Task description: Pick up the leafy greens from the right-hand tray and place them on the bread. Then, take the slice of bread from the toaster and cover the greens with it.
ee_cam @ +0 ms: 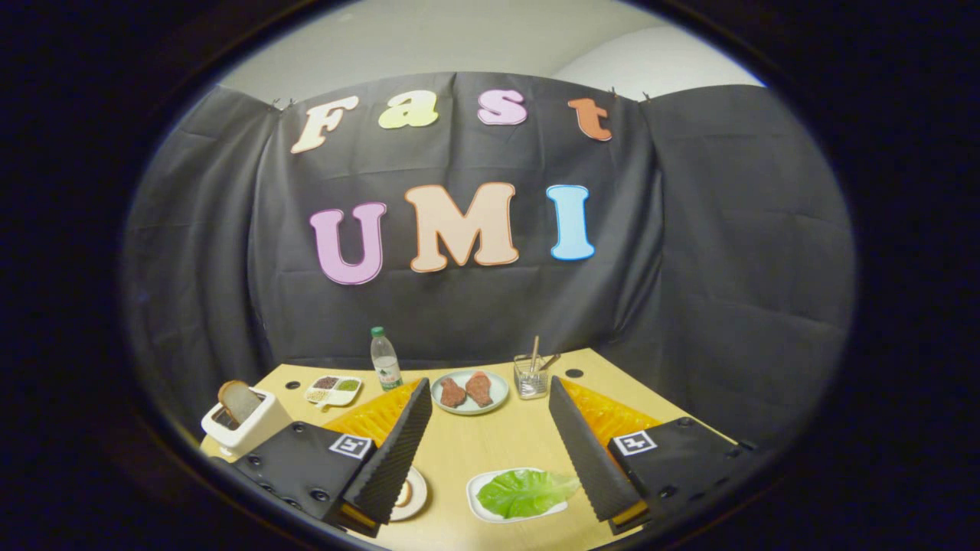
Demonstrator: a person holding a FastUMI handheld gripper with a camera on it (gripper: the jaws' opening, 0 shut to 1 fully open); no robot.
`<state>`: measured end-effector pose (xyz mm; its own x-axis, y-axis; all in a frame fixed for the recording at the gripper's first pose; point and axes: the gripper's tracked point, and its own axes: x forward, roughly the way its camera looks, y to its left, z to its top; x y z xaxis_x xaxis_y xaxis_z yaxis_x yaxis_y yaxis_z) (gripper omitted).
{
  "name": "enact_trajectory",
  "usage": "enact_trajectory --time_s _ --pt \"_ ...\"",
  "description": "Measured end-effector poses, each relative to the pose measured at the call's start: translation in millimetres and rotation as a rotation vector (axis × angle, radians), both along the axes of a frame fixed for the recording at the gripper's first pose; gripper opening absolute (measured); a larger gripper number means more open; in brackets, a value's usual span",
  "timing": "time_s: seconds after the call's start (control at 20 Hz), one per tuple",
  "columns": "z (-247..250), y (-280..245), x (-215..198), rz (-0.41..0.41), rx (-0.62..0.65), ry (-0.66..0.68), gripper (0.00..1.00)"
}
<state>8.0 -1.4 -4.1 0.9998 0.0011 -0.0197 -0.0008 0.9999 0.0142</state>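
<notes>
My gripper [494,505] is open above the wooden table, its fingers spread wide with nothing between them. The leafy greens [524,492] lie on a white tray [481,487] low between the fingers, close to the right finger [589,451]. A small plate [411,493] with the bread peeks out from behind the left finger [392,459], mostly hidden. A white toaster [243,425] stands at the table's left edge with a bread slice [239,399] sticking up out of its slot.
Beyond the fingers, near the back of the table, sit a plate with two pieces of meat [468,390], a water bottle [385,358], a divided dish of grains [334,389] and a clear cup with sticks [530,375]. Black cloth walls the booth behind.
</notes>
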Motion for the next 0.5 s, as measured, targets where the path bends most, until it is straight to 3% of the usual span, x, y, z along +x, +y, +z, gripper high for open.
enact_trajectory --time_s 0.5 --pt "-10.8 6.7 14.0 0.049 0.001 0.028 0.98"
